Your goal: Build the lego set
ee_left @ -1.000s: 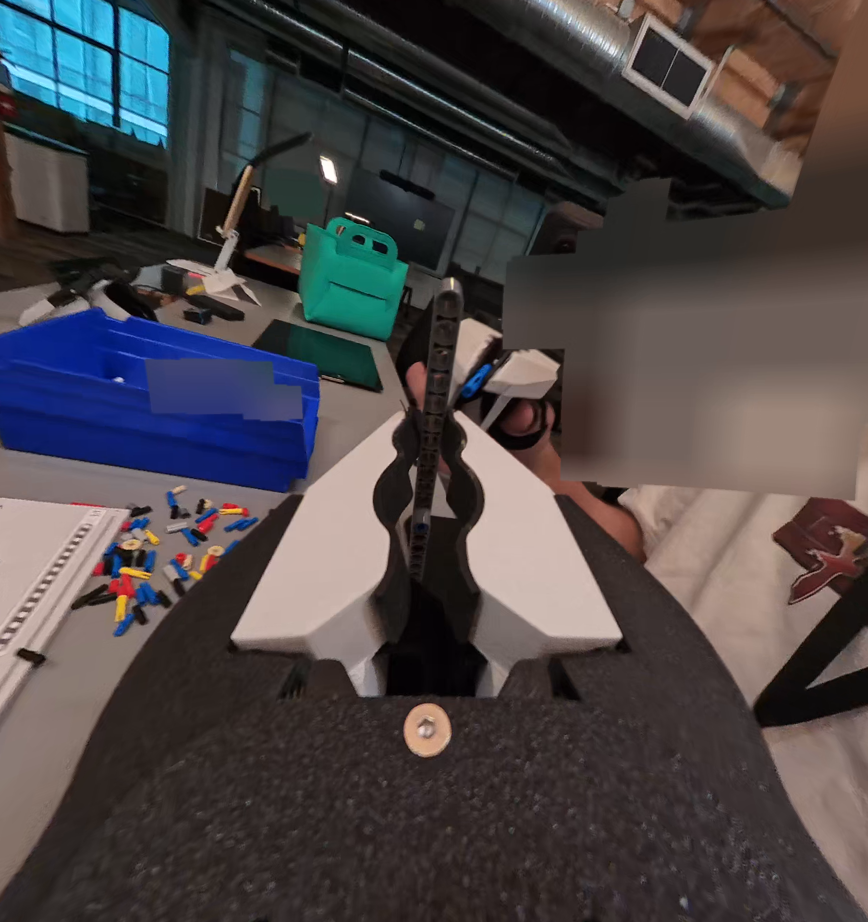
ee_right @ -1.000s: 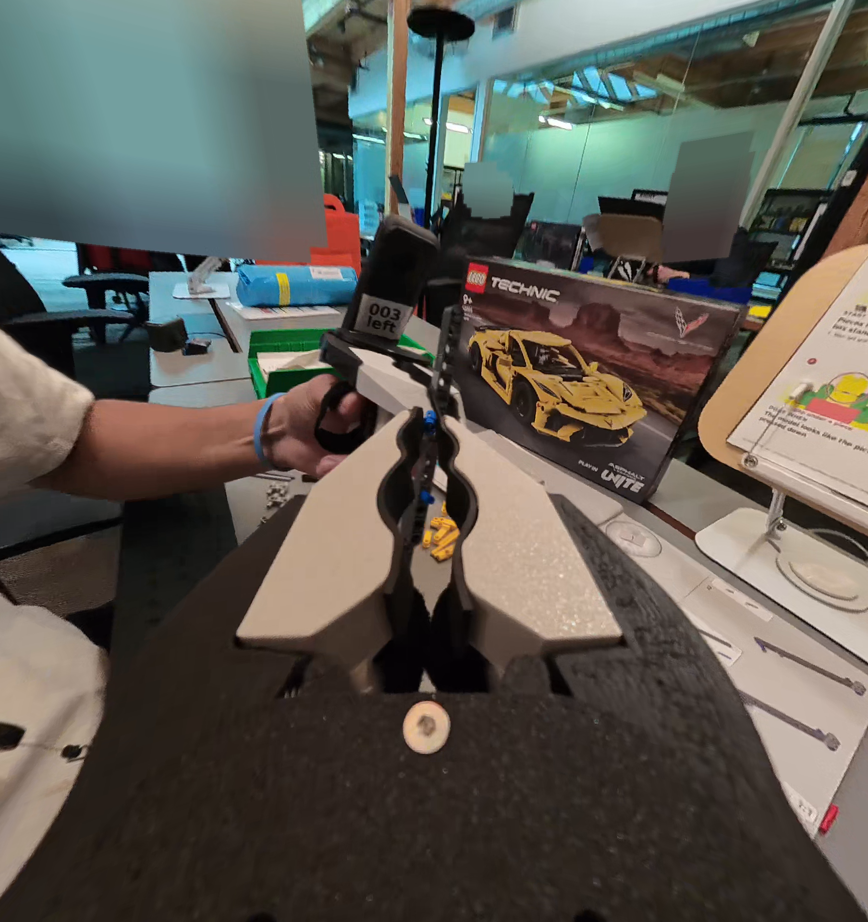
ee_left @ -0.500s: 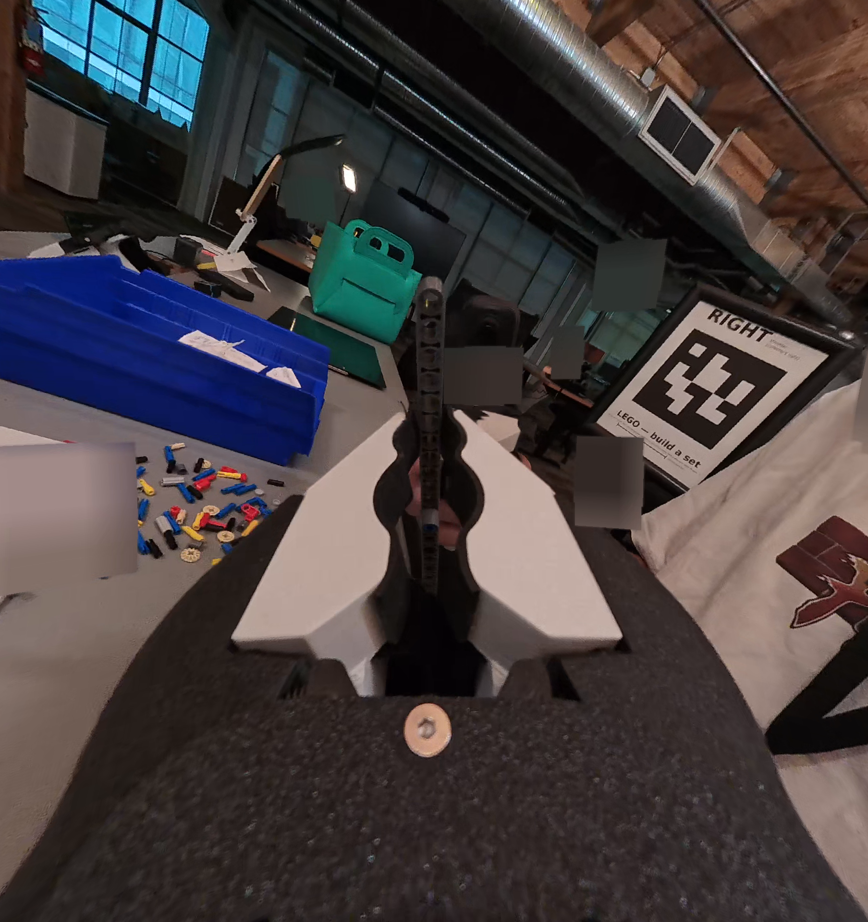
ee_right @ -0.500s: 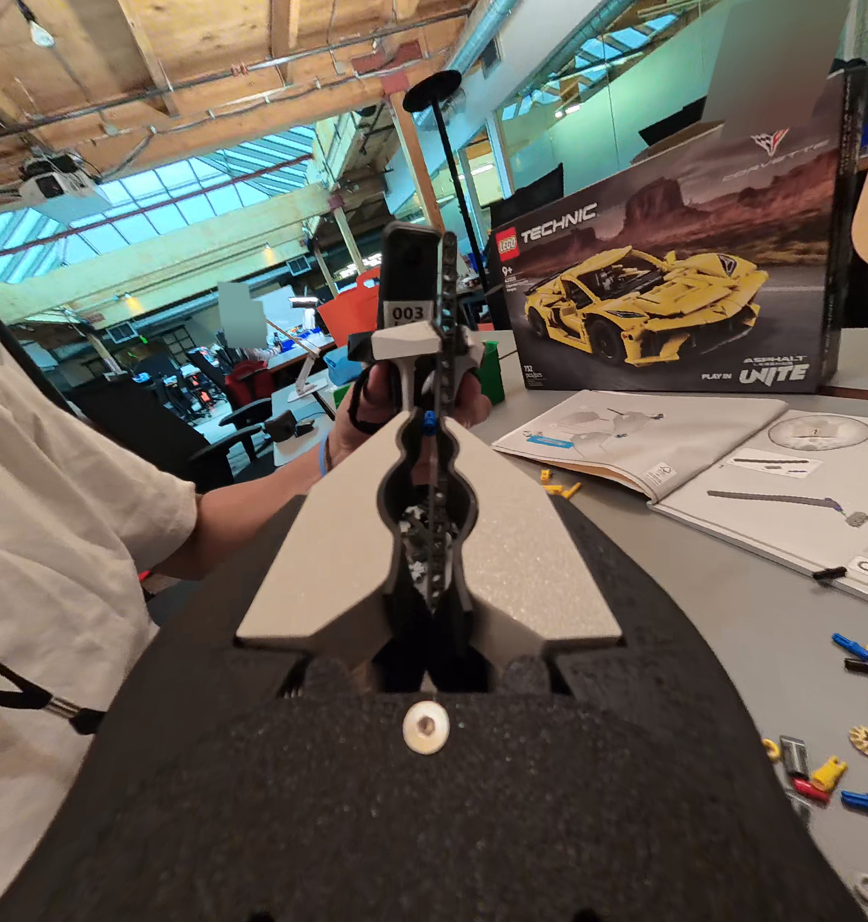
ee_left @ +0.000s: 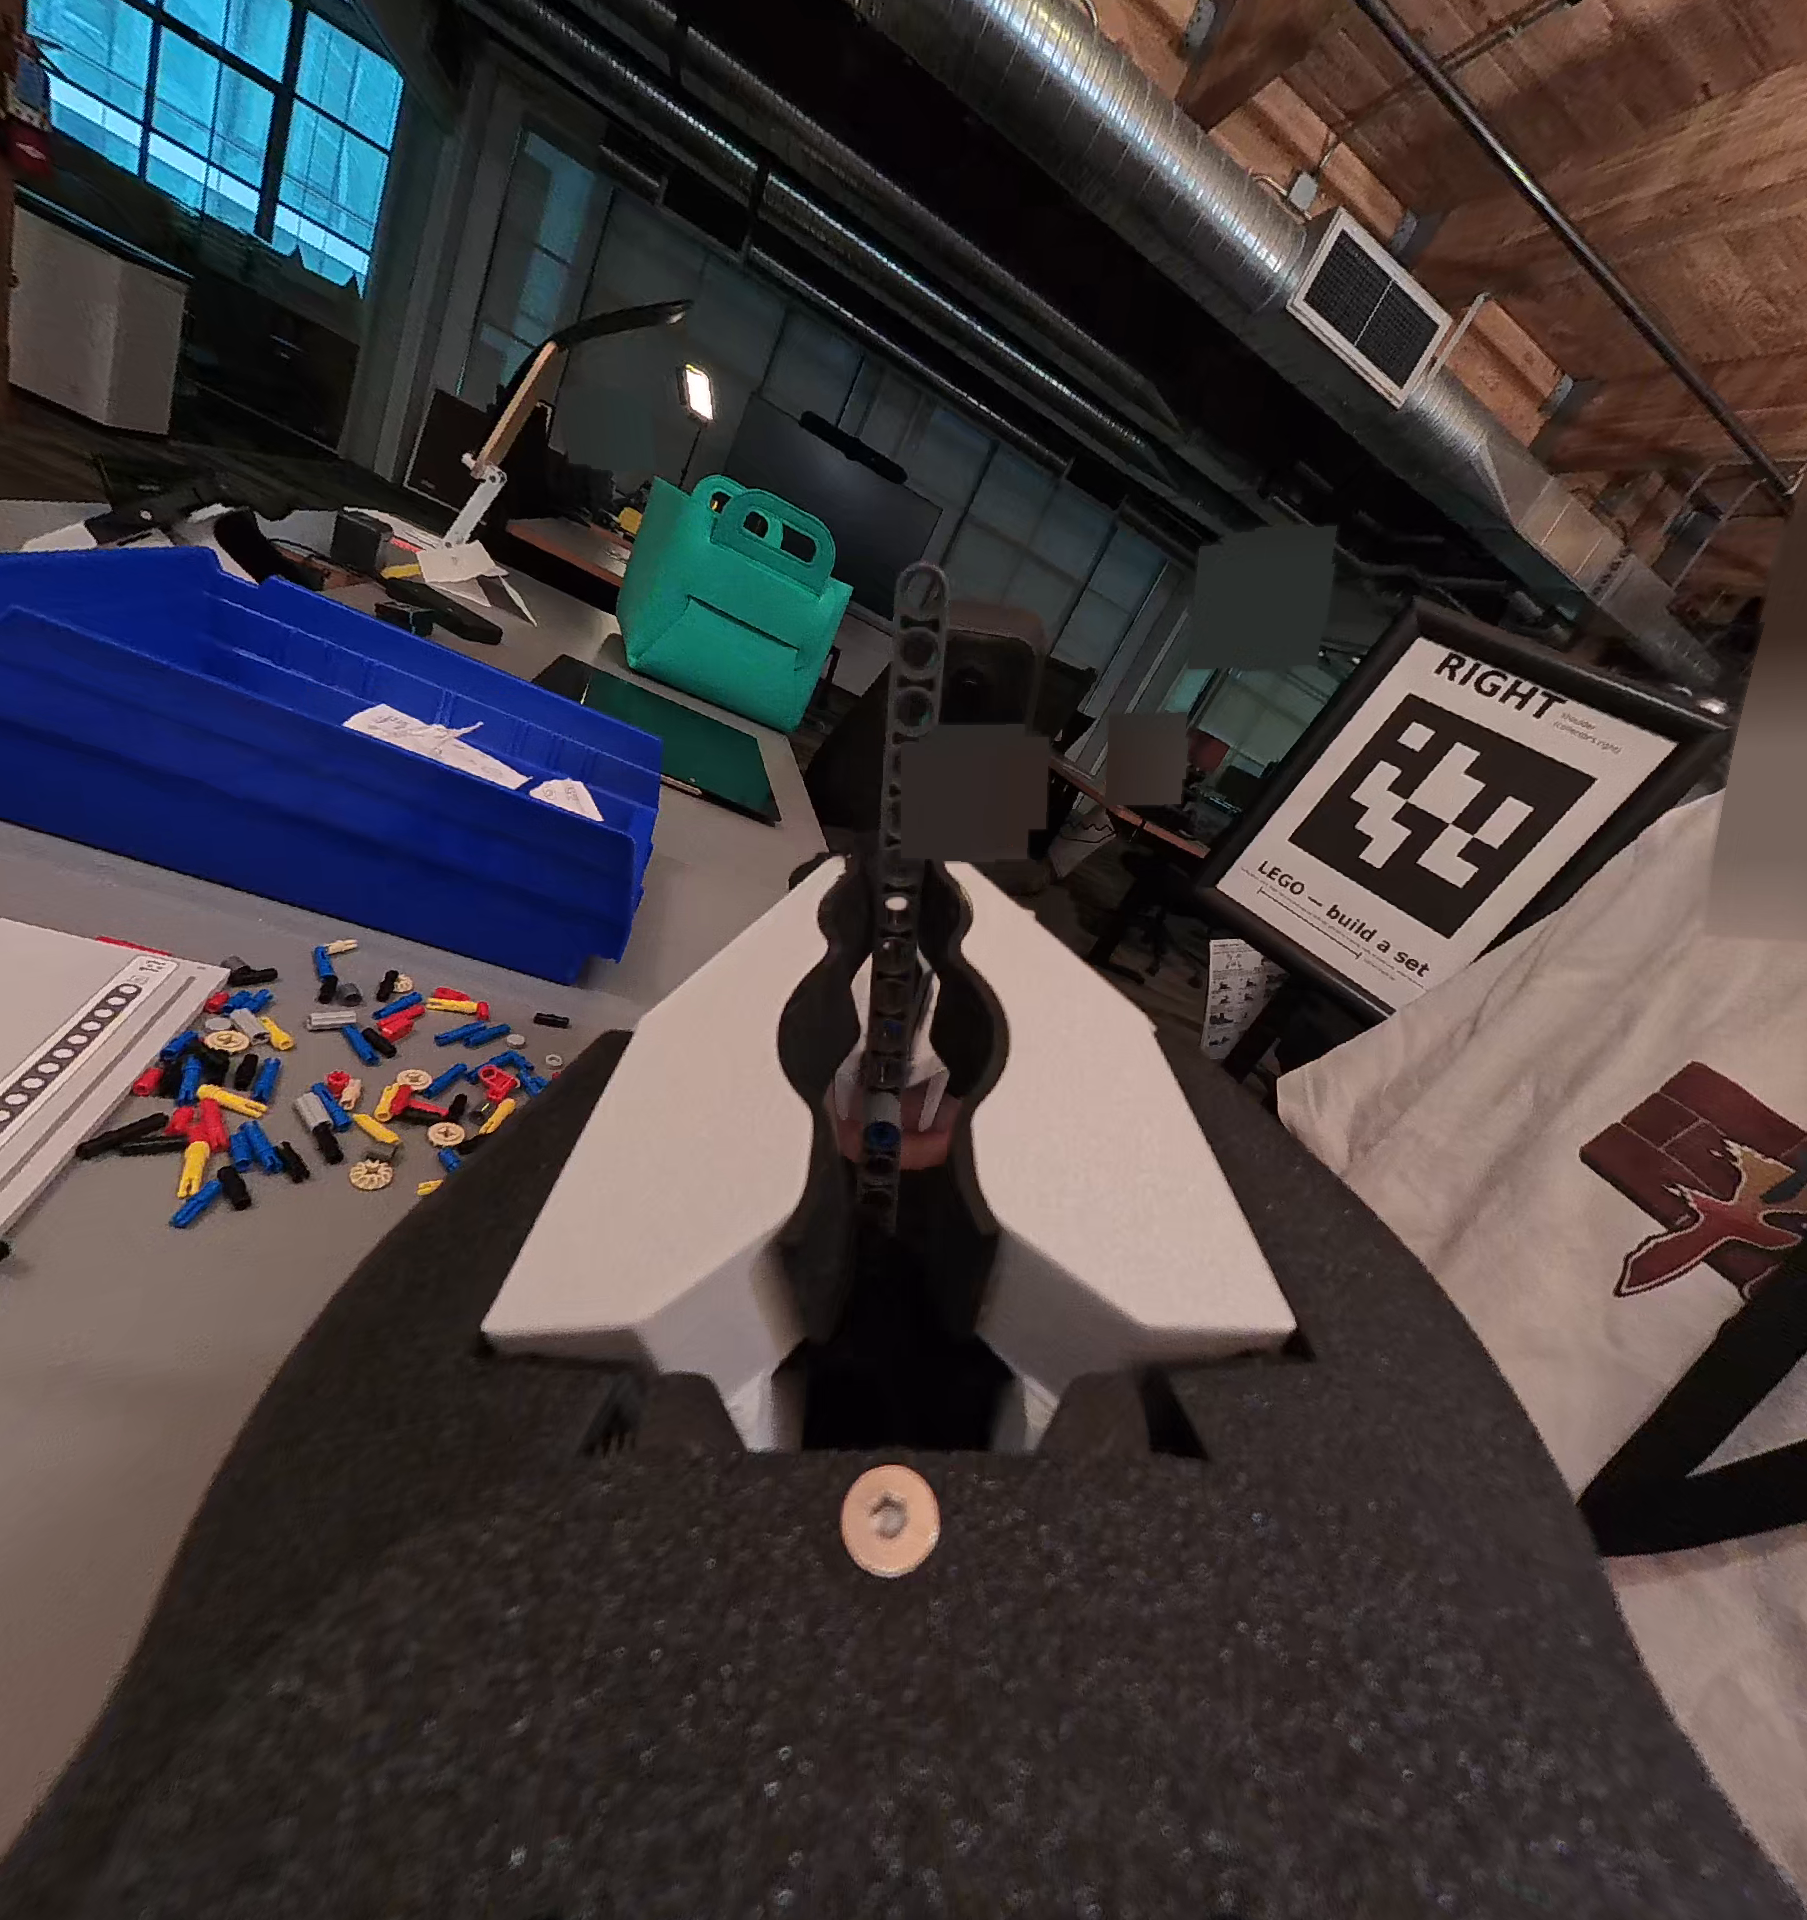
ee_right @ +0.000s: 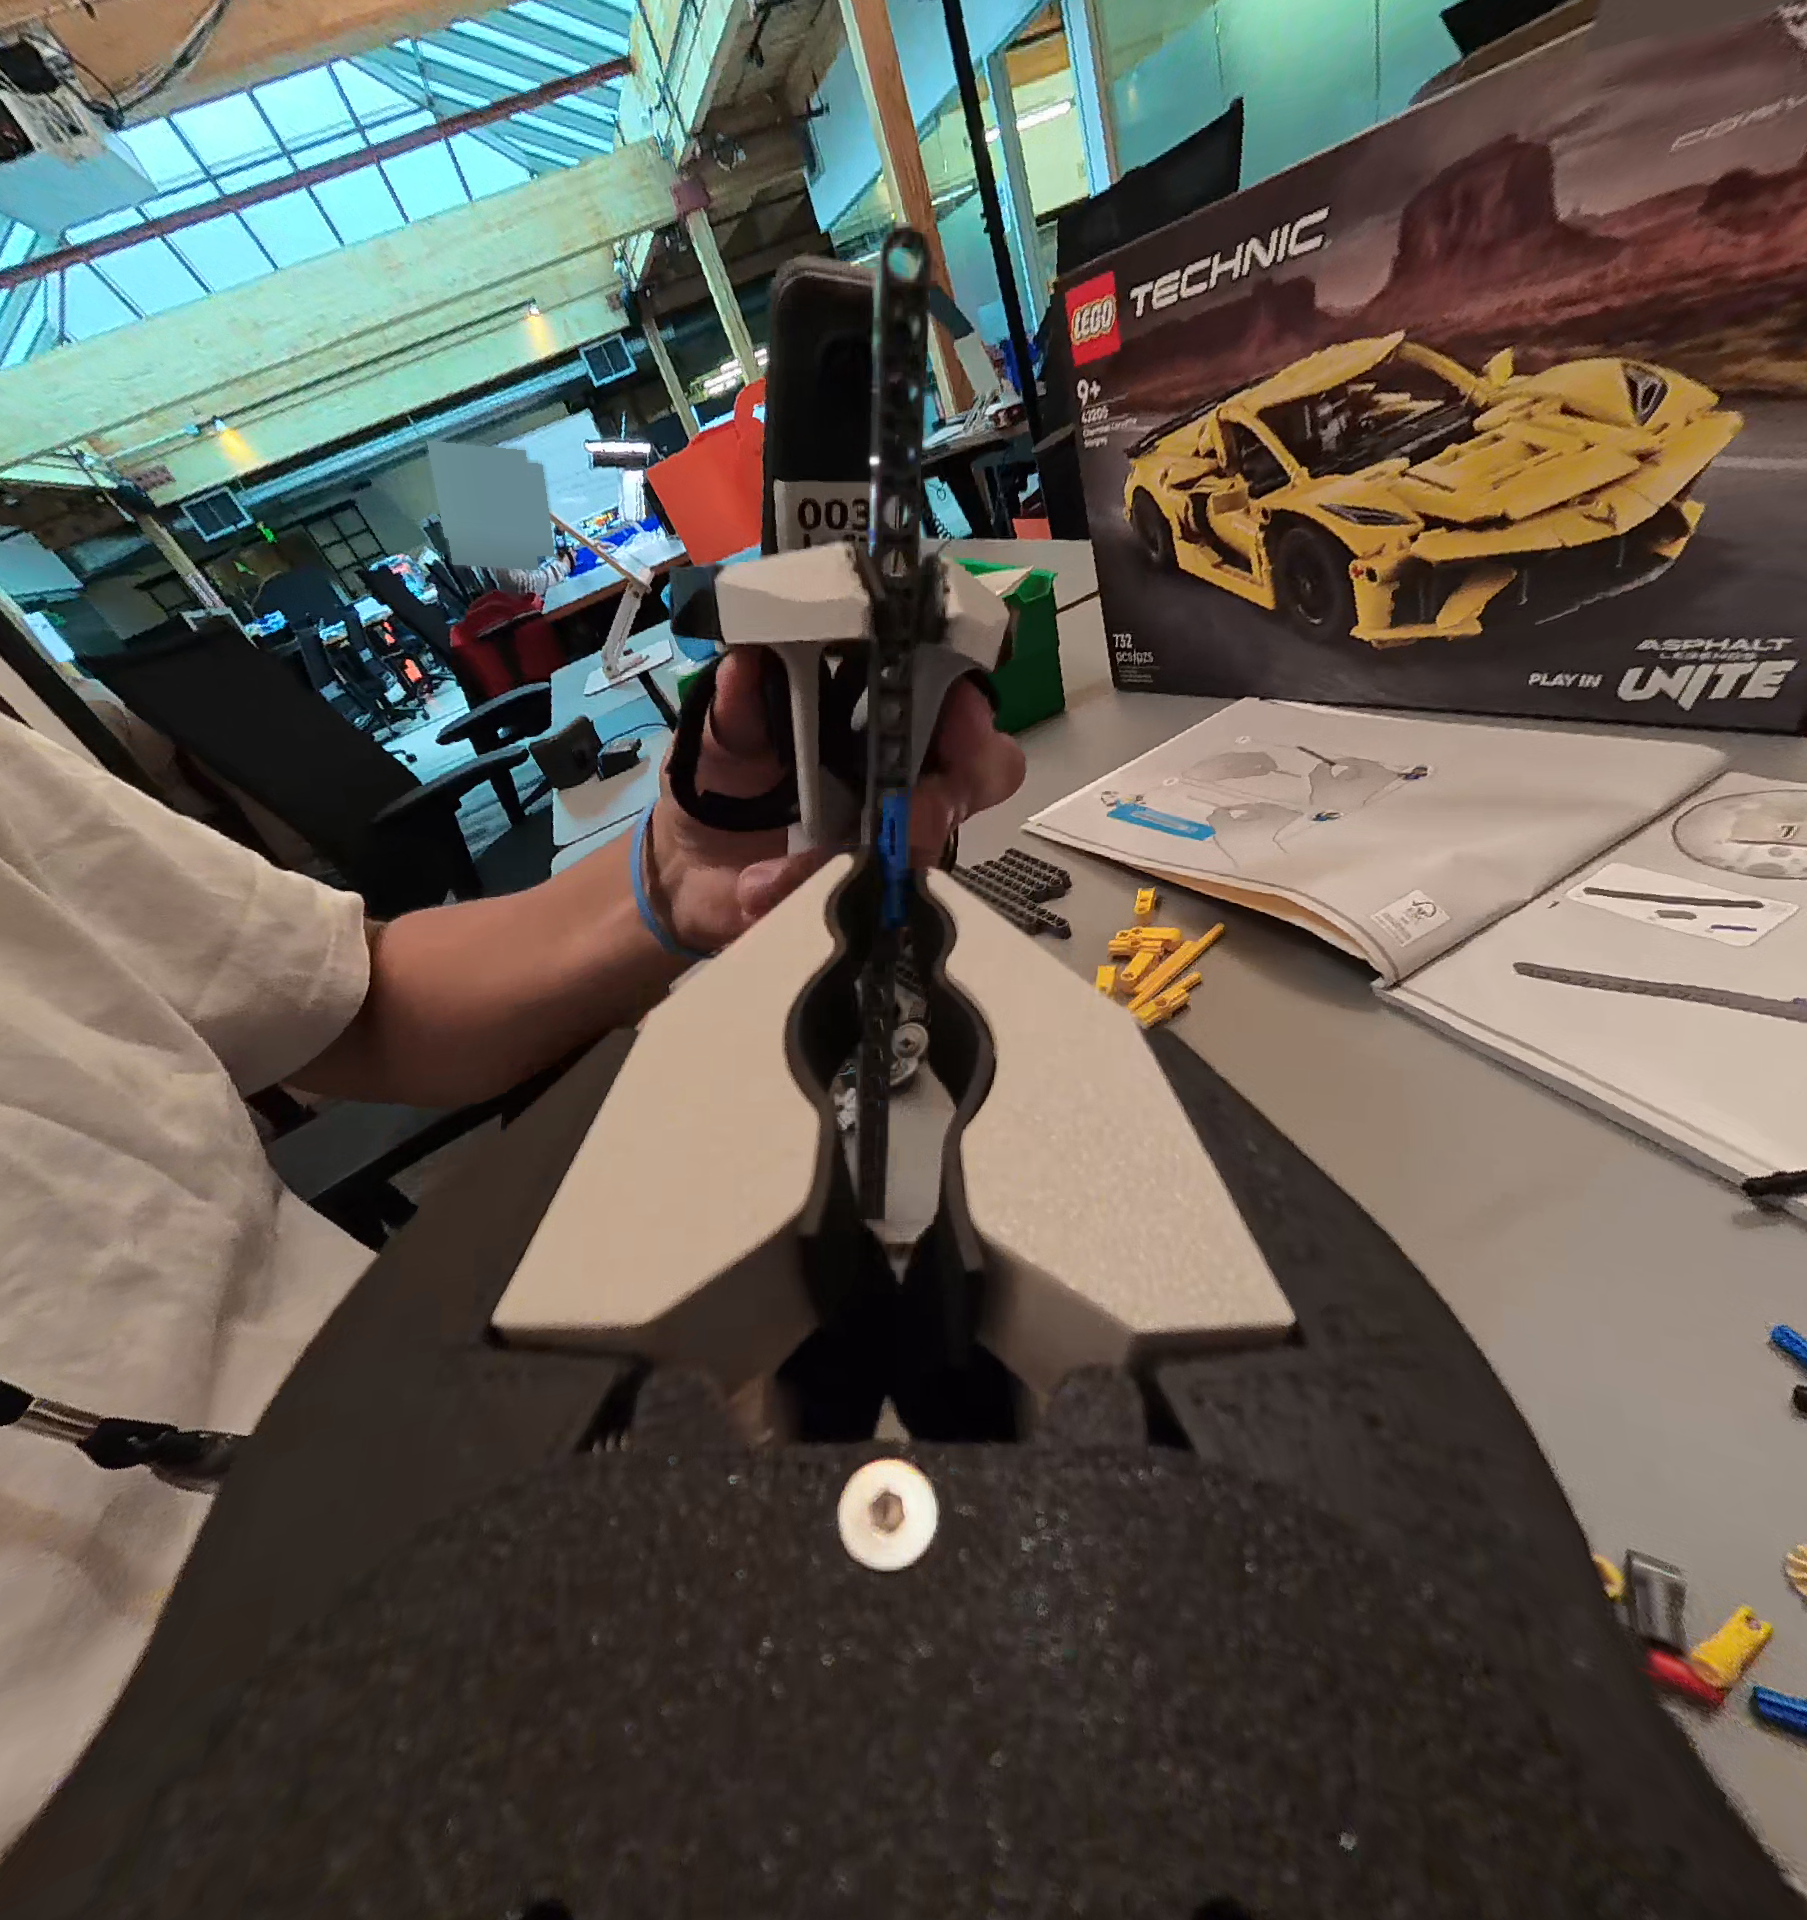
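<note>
Both claws pinch one long black beam (ee_left: 904,883) and hold it up in the air, above the table (ee_left: 130,1382). The left claw (ee_left: 894,997) is narrow and shut on it, and the right claw (ee_right: 883,997) is too. A blue pin (ee_right: 891,847) sits in the beam near the right claw's tip; I think it is only partly in. Push it gently and straight, with the beam kept steady. More small pieces (ee_left: 327,1081) lie at 9 o'clock in the left view.
</note>
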{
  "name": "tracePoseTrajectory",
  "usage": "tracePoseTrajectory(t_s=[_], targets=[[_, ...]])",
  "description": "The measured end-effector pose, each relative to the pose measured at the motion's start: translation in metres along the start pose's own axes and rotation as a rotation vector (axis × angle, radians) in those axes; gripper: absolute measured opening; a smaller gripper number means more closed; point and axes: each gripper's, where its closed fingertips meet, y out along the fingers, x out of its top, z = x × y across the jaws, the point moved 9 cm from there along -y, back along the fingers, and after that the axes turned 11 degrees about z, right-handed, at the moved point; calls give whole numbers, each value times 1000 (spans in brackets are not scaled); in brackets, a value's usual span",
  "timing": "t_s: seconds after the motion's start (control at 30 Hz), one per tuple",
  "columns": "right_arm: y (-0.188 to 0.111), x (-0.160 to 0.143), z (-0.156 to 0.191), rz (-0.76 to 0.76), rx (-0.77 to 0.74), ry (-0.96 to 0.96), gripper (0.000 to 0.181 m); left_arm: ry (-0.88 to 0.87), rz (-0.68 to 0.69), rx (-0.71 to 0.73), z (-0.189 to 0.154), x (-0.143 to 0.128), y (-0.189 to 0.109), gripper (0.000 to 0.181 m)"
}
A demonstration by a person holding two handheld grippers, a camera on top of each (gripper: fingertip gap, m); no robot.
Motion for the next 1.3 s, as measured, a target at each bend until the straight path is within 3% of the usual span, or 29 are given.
tracePoseTrajectory(t_s=[0.1, 0.23, 0.4, 0.53, 0.67, 0.8, 0.9, 1.1, 1.3], targets=[[-5, 6, 2, -42, 11, -1, 4, -9, -27, -27, -1, 2, -3, 6], [-25, 41, 9, -110, -13, -104, 5, -11, -9, -71, -3, 2, -5, 6], [-22, 76, 14, 59, -51, -292, 4, 119, 154, -22, -14, 0, 3, 6], [-26, 63, 4, 117, -95, -307, 5, 160, 180, 103, -12, 7, 0, 6], [-24, 7, -16, 442, -210, -339, 5, 212, 230, 231, -5, 5, -6, 6], [-21, -38, -24, 797, -181, -245, 5, 149, 95, 184, 0, 3, -5, 6], [-25, -45, -28, 1035, -233, -246, 5, 89, 51, 208, 9, -1, -8, 6], [-50, -51, -46, 1561, -170, -164, 5, 157, -40, 365, 16, -2, -19, 6], [-81, -70, -68, 1896, -219, -111, 5, 188, -68, 417, 18, -3, -25, 6]])
